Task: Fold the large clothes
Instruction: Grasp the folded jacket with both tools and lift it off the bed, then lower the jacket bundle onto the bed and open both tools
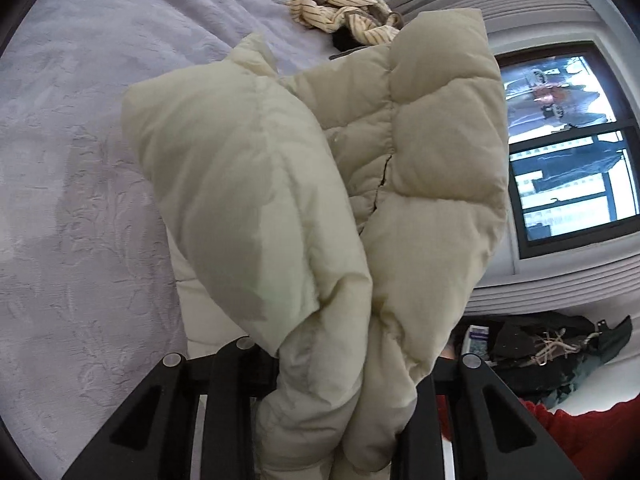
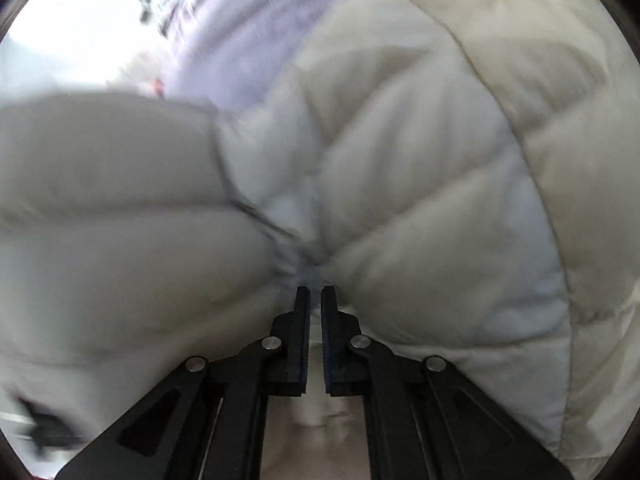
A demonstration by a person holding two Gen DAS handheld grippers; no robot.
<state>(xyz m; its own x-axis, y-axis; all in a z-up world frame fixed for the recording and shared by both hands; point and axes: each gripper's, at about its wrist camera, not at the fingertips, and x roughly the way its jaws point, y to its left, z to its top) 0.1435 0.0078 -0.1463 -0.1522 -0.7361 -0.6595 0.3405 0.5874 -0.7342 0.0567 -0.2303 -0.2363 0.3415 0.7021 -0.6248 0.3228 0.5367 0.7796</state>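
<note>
A cream quilted puffer jacket (image 1: 400, 168) hangs bunched in front of the left wrist camera, lifted above the bed. My left gripper (image 1: 344, 376) is shut on a thick bundle of it, and the fabric hides the fingertips. In the right wrist view the same jacket (image 2: 420, 200) fills nearly the whole picture, blurred. My right gripper (image 2: 315, 292) is shut, with a thin pale fold of the jacket pinched between its pads; creases in the fabric run in toward the tips.
A lilac textured bedspread (image 1: 80, 160) lies below and to the left. A striped cream garment (image 1: 340, 12) lies crumpled at the far side of the bed. A window (image 1: 560, 148) is on the right, dark bags (image 1: 548, 348) beneath it, and a red sleeve (image 1: 592, 436) at lower right.
</note>
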